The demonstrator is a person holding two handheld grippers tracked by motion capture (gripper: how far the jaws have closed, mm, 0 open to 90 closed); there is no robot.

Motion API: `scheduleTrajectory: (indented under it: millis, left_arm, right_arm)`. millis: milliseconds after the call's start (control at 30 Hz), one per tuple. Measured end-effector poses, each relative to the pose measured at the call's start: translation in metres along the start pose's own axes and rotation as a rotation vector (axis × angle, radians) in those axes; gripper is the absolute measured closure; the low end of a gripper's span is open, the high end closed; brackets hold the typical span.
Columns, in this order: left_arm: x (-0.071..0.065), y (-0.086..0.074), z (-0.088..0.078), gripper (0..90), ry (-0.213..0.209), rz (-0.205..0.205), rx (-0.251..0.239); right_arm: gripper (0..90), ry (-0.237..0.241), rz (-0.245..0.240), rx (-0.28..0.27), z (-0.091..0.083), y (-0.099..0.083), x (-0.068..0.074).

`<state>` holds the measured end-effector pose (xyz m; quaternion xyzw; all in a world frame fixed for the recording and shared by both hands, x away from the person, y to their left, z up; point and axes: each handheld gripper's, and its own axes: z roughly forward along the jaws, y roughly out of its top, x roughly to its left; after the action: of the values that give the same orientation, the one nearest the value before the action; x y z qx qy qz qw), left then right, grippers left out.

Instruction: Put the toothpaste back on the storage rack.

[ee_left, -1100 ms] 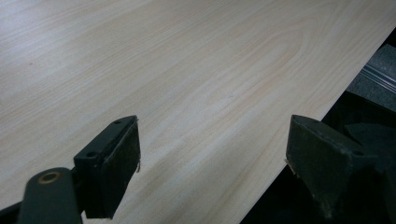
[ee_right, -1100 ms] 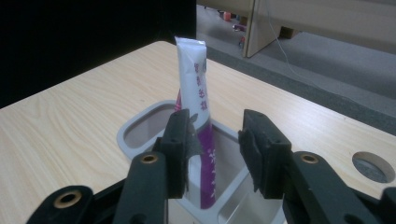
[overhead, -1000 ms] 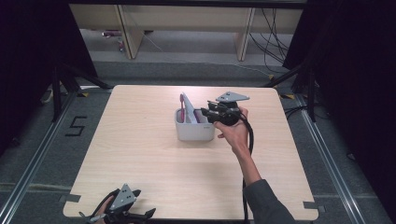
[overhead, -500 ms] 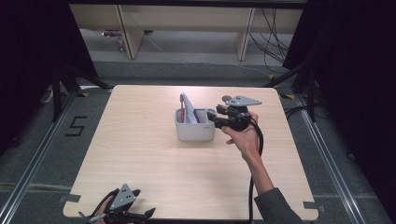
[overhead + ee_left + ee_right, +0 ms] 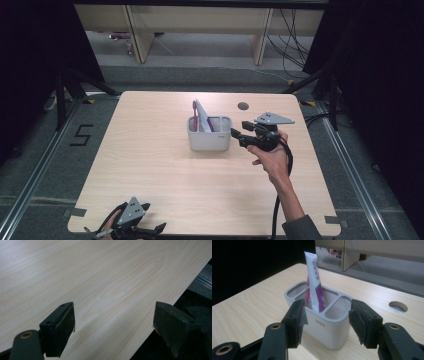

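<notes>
holder point(image 5: 210, 137) mid-table point(image 5: 150, 165) | tube point(image 5: 202, 115) upright in holder | right gripper point(image 5: 236, 136) right of holder

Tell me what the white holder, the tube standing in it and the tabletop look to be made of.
Holder: likely moulded plastic, matte off-white, with rounded seamless rims and a small embossed mark. Tube: probably soft plastic laminate, glossy, printed white and purple, with a flat crimped top. Tabletop: pale wood-grain surface, possibly laminate over board; the grain looks very even and smooth.

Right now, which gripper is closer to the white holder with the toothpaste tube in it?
The right gripper. It sits just beside the white holder, jaws open and pointing at it. The left gripper rests far off at the table's near edge.
</notes>
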<state>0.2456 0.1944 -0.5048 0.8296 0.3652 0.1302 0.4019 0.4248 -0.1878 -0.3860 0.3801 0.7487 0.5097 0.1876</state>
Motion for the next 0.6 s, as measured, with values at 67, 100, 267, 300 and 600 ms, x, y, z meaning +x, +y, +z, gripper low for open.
scheduleTrajectory:
  millis: [67,100,267,300,600]
  left_arm:
    - [0.0,0.0,0.0,17.2,0.0,-0.001,-0.004]
    - [0.0,0.0,0.0,17.2,0.0,-0.001,-0.004]
    - [-0.001,0.0,0.0,17.2,0.0,-0.008,-0.011]
    - [0.0,0.0,-0.001,17.2,-0.003,-0.001,-0.004]
    - [0.0,-0.001,-0.001,17.2,0.0,-0.002,-0.002]
  right_arm:
    - [46.0,0.003,0.015,-0.002,-0.004,-0.007,0.0]
    - [46.0,0.003,0.015,-0.002,-0.004,-0.007,0.0]
    - [45.0,-0.013,0.011,0.013,-0.009,-0.012,-0.001]
    - [44.6,-0.011,0.024,0.015,-0.009,-0.014,0.0]
    - [44.0,-0.005,0.015,0.038,-0.017,-0.025,0.001]
